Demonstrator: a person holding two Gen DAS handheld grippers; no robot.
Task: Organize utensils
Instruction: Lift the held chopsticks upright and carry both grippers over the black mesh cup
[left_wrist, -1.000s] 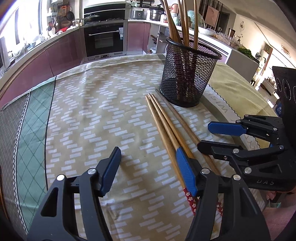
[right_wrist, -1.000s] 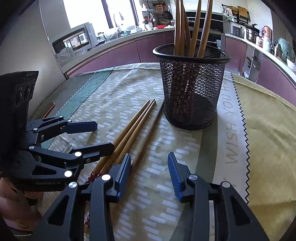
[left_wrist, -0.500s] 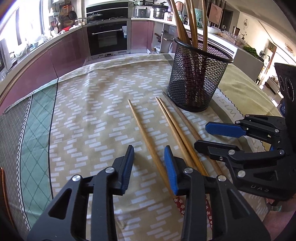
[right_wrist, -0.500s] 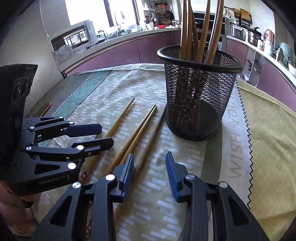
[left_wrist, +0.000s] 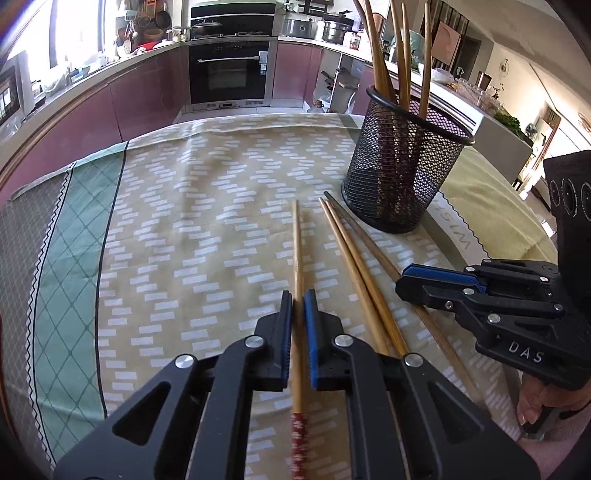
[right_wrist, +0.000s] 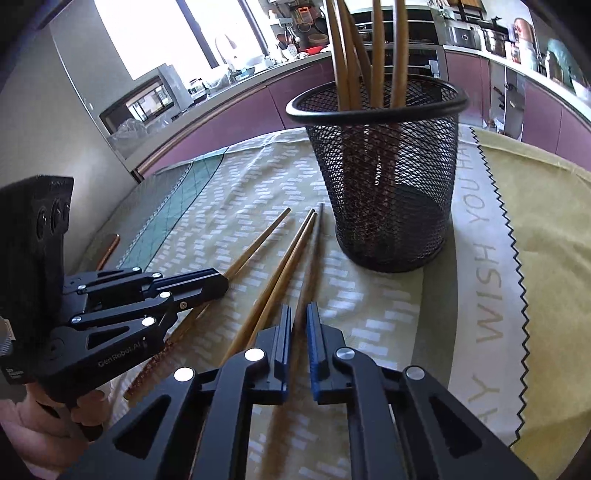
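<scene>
Left gripper is clamped on 1 light chopstick, its pads pressing both sides. Right gripper is closed on the darker chopstick. A pair of chopsticks lies between them on the patterned tablecloth, just beside the black mesh holder, which holds several upright.

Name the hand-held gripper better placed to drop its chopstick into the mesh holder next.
Probably right. The right hand-held gripper is shut on the dark chopstick lying nearest the mesh holder.
</scene>
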